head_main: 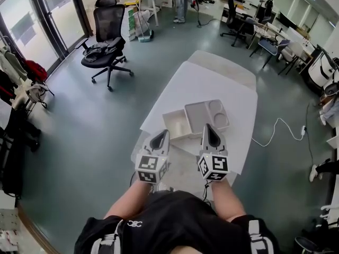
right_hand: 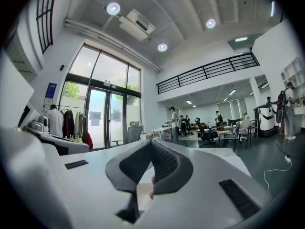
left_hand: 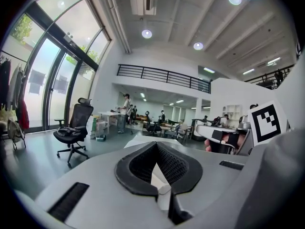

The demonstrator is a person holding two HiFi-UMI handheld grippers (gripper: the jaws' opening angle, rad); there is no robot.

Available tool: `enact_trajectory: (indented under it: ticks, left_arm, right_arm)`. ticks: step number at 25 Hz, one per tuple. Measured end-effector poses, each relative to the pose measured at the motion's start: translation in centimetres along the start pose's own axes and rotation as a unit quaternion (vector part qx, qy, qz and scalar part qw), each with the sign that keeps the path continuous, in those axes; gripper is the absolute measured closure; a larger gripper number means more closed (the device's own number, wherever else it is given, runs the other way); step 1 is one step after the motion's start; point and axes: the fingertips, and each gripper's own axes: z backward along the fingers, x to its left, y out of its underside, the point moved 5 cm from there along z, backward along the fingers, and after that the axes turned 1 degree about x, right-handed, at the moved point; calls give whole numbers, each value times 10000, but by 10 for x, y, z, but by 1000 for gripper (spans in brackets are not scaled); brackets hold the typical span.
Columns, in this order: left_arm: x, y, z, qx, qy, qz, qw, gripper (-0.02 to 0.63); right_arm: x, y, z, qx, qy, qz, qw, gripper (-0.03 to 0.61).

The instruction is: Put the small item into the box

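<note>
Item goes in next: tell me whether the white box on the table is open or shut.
Open: the white box shows its uncovered inside, with a grey tray lying beside it.

No legible text, number or brand appears in your views. The marker cubes [head_main: 150, 169] on the left tool [head_main: 163, 133] and right tool [head_main: 208, 127] bear black-and-white patterns only. The blue wall sign [right_hand: 51, 90] and the shirt emblem [head_main: 134, 224] are too small to read.

Open box [head_main: 176, 124], grey lid [head_main: 207, 115] flat against its right side, is the only thing in my way on the table [head_main: 212, 78]. Beyond the box: bare tabletop. Office chair [head_main: 108, 36] well left of box.
</note>
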Motion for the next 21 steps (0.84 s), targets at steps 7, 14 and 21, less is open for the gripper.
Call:
enact_trajectory:
  ticks: [7, 14, 21]
  left_arm:
    - [-24, -2, 5, -81, 26, -120, 9999, 609]
    - [-40, -12, 5, -207, -25, -120, 9997, 609]
    - [-38, -16, 6, -238, -33, -141, 9996, 609]
  right_arm:
    - [-3, -12, 23, -232, -90, 53, 9997, 566]
    - [-11, -19, 32, -317, -178, 71, 9993, 566]
    - [-12, -24, 28, -340, -187, 53, 9992, 566]
